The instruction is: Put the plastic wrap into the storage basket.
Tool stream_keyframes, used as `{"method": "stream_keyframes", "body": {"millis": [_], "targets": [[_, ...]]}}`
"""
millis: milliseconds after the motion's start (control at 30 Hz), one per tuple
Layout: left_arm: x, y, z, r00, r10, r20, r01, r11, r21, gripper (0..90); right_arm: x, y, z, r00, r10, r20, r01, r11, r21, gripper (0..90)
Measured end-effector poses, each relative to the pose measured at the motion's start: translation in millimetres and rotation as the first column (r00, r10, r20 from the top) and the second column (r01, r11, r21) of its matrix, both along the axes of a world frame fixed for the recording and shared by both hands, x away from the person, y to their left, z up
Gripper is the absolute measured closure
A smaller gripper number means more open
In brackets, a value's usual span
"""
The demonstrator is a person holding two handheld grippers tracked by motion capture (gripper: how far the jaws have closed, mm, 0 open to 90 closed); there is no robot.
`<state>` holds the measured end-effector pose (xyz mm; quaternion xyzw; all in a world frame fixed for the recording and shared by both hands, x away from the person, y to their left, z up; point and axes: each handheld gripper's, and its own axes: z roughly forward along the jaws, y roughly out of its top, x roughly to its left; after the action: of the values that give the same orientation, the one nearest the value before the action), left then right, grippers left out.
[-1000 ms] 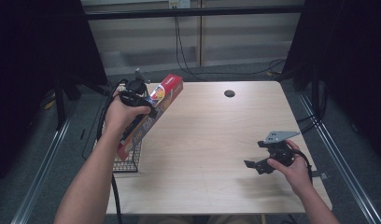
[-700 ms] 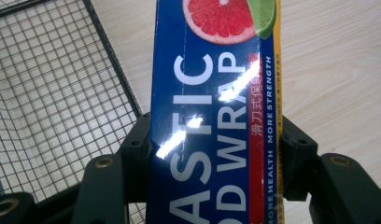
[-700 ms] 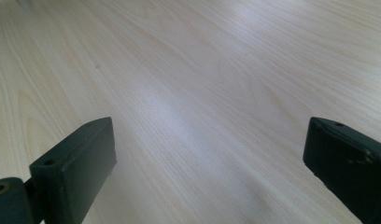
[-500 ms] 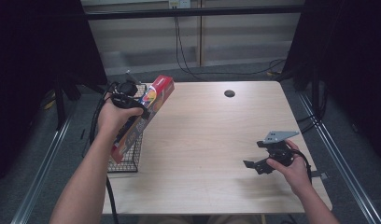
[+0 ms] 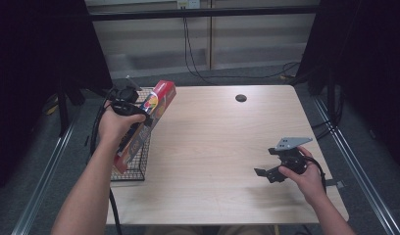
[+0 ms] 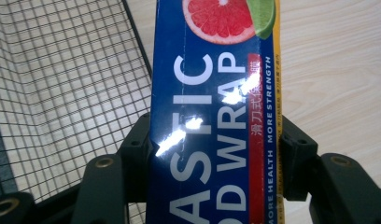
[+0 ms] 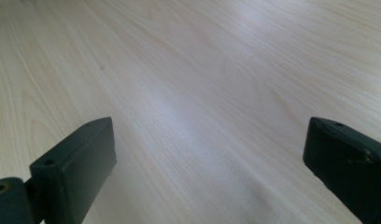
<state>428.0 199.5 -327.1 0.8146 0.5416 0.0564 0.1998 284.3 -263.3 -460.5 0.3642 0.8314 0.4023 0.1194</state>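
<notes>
Desk (image 5: 222, 147): pale wood-grain top, with a small dark round spot (image 5: 240, 98) near its far edge.

Plastic wrap box (image 5: 145, 125): long carton, blue face with white lettering and a picture of cut citrus, red end panel. Held at the desk's left edge, tilted, its red end raised toward the far side and its lower end down at the wire basket. In the left gripper view the box (image 6: 214, 116) runs up between the two black jaws and covers the middle of the frame.

Left gripper (image 5: 132, 117): clamped on the plastic wrap box, one jaw pressing each long side, as the left gripper view (image 6: 216, 168) shows. Held in the person's left hand (image 5: 117, 125), with a black cable trailing down beside the forearm.

Wire basket (image 5: 134, 164): black mesh, at the left edge of the desk, directly beneath and beside the box; its grid (image 6: 62, 84) lies to the left of the carton in the left gripper view.

Right gripper (image 5: 266, 172): jaws spread wide apart with nothing between them, low over bare desk (image 7: 202, 93) at the near right. Held in the right hand (image 5: 306, 174), a grey three-cornered plate on top.
</notes>
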Motion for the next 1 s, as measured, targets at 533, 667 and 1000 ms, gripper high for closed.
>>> {"method": "stream_keyframes", "body": {"millis": [533,667,1000], "targets": [[-2.3,14.5,-5.0,0.9975,0.070,0.004,-0.070,0.9975,-0.003,42.8,0.6,1.9,0.2,1.0000,0.001,0.001,-0.001,1.0000,0.009,2.1],[-3.4,16.5,-6.2,0.9963,0.085,0.006,-0.085,0.9963,-0.003,42.8,0.6,1.9,0.5,1.0000,0.003,-0.003,-0.003,0.9999,0.010,2.1],[-6.5,22.3,-8.2,0.9894,0.145,0.009,-0.145,0.9895,-0.006,42.8,0.6,1.4,1.2,1.0000,0.000,0.003,0.000,1.0000,0.010,2.1]]}}
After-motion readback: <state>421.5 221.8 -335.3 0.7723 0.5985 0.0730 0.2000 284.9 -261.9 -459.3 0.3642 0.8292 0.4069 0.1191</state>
